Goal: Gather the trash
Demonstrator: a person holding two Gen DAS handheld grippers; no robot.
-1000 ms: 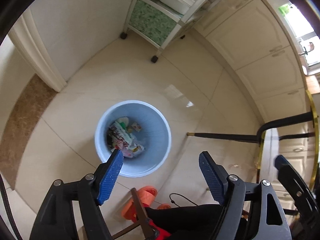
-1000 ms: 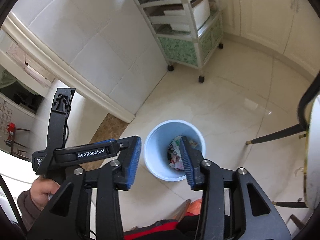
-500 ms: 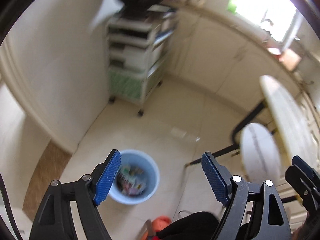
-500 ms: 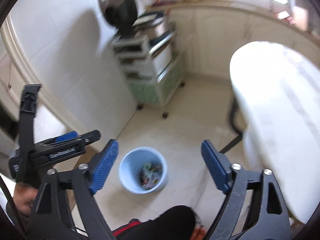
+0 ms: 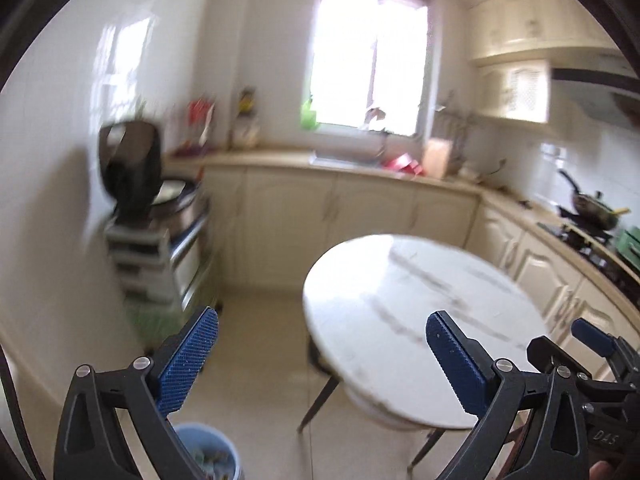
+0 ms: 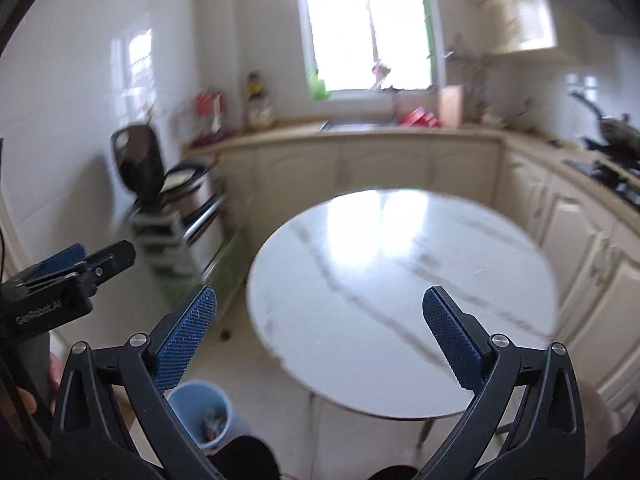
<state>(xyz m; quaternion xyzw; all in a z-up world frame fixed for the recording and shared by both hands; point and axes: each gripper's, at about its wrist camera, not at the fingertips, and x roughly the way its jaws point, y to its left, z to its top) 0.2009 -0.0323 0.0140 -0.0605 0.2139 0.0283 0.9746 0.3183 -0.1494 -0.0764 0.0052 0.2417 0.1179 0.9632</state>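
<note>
Both your left gripper (image 5: 322,354) and right gripper (image 6: 319,334) are opening with nothing between them, bin (image 6: 200,416) sits near-left on the floor, so scan the table (image 6: 400,264) for leftover trash before reaching.

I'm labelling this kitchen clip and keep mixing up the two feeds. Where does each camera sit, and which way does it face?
Left wrist: on the left gripper, jaws opening and empty, facing the round table and window; the right gripper's edge shows at lower right.
Right wrist: on the right gripper, jaws opening and empty, same heading; the left gripper and a hand show at left.
Shared: table, blue bin, cart, counter.
</note>
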